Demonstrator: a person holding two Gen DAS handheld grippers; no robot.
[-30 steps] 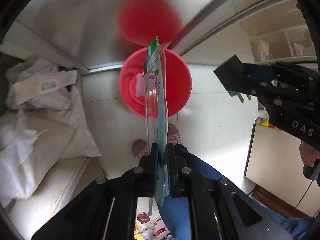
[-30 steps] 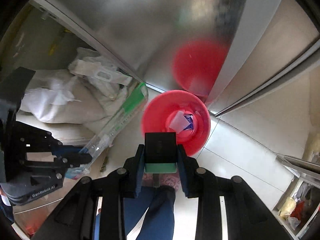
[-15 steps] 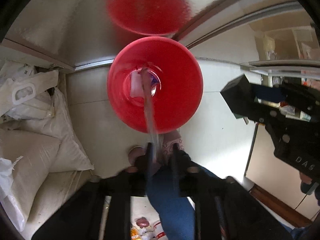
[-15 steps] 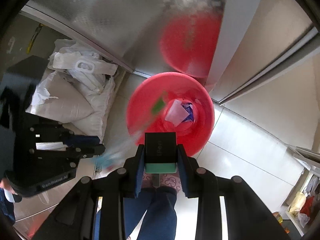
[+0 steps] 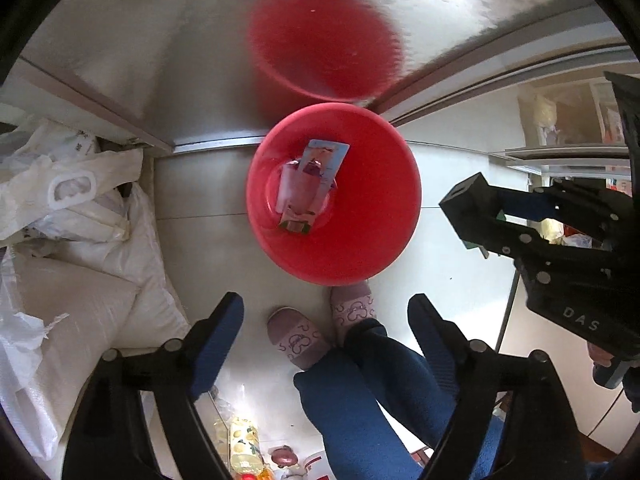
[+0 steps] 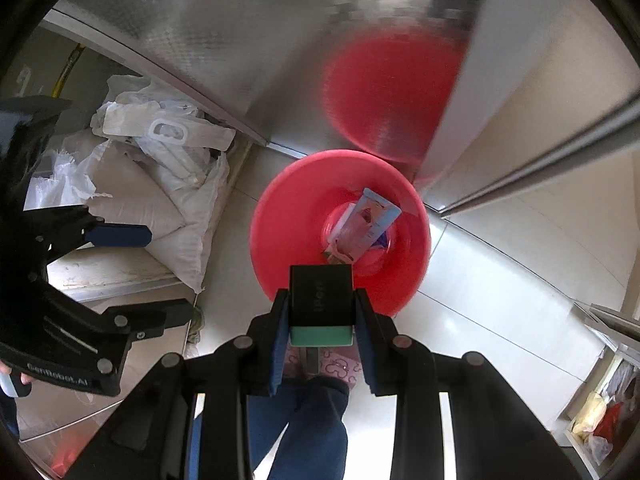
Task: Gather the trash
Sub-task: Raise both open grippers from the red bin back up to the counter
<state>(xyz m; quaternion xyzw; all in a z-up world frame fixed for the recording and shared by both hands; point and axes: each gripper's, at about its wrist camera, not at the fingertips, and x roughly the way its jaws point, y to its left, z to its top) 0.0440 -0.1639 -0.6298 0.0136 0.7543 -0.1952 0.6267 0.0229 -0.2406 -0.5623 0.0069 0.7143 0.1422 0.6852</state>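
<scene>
Since the earlier frames, the clear plastic package (image 5: 310,188) has left the left gripper (image 5: 326,312) and now lies inside the red bin (image 5: 360,240), propped against the inner wall on top of a white scrap. The left gripper's jaws have just been opening; they stand wide apart with nothing between them.

Left of the left gripper, white woven sacks (image 5: 80,264) are piled on the floor. Directly ahead of its fingers stands the red bin on pale tiles, against a brushed metal panel (image 5: 160,60) that mirrors the bin. Nearer than the bin, between the fingers, a person's pink slippers (image 5: 296,338) and blue trouser legs are visible.

To the right, the right gripper (image 6: 322,320) clamps a black box with a green base (image 6: 320,300) between its blue pads. The box is held above the near rim of the bin, not yet released. Beyond it, the package is visible in the bin's bottom.
</scene>
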